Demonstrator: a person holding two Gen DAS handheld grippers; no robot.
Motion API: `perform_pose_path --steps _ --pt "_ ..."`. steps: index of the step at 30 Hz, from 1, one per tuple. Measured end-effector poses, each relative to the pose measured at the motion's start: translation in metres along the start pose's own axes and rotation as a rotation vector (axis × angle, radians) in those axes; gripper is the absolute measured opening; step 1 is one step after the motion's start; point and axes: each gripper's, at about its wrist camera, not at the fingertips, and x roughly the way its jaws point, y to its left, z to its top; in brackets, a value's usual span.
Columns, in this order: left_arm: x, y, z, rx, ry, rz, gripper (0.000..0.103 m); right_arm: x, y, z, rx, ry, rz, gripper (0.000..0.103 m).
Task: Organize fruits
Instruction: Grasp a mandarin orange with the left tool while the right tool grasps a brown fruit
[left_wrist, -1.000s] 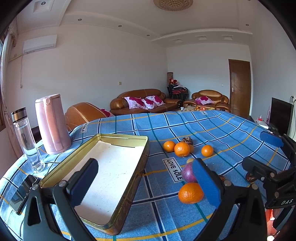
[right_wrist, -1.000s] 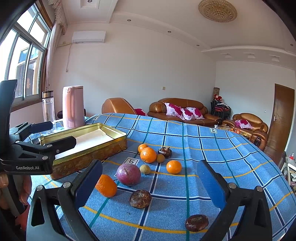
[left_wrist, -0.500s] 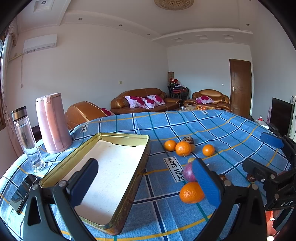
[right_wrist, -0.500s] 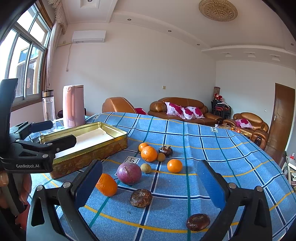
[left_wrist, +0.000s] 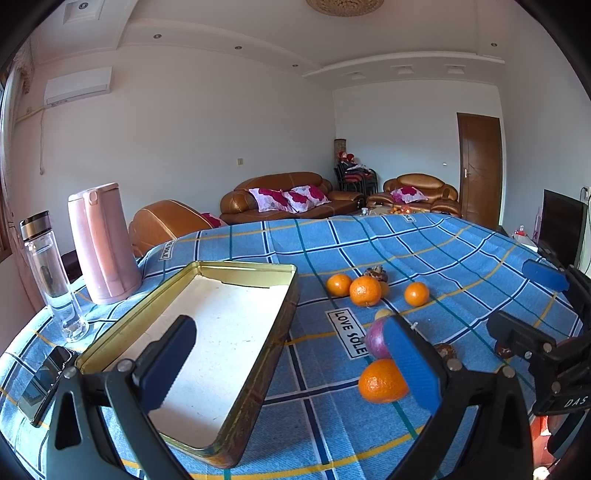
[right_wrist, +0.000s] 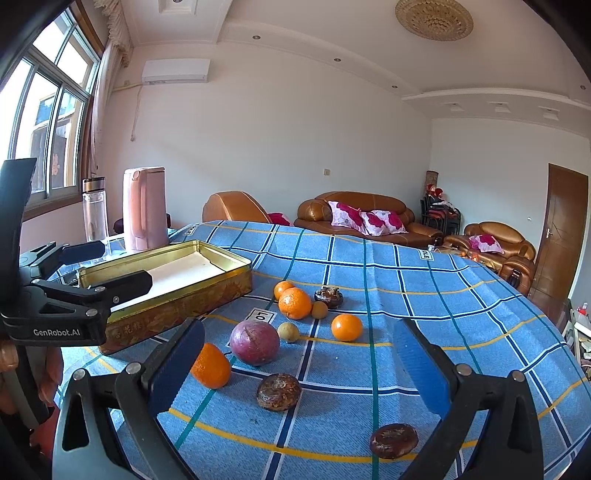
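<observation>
Several fruits lie on the blue checked tablecloth (right_wrist: 424, 295): a near orange (right_wrist: 211, 366) (left_wrist: 382, 380), a purple round fruit (right_wrist: 254, 342) (left_wrist: 375, 339), three more oranges (right_wrist: 294, 302), two small yellowish fruits (right_wrist: 288, 332) and three dark brown fruits (right_wrist: 279, 392). An empty gold tin tray (left_wrist: 221, 332) (right_wrist: 177, 277) stands left of them. My left gripper (left_wrist: 291, 362) is open and empty above the tray's near right edge. My right gripper (right_wrist: 299, 373) is open and empty, low over the near fruits.
A pink kettle (left_wrist: 103, 243) and a clear bottle (left_wrist: 51, 277) stand at the table's far left, with a phone (left_wrist: 44, 384) near the left edge. Brown sofas (left_wrist: 291, 195) and a door (left_wrist: 480, 166) lie beyond the table.
Both grippers have edged slightly forward toward the fruits. Nothing was taken hold of or let go.
</observation>
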Motion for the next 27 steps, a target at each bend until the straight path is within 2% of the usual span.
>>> perform_pose_path --steps 16,27 --pt "0.016 -0.017 -0.008 0.024 0.051 -0.021 0.103 0.003 -0.017 -0.017 0.019 0.032 -0.036 0.102" --pt "0.038 -0.04 -0.024 0.054 0.129 -0.104 0.103 0.005 -0.052 -0.042 0.059 0.075 -0.097 0.102"
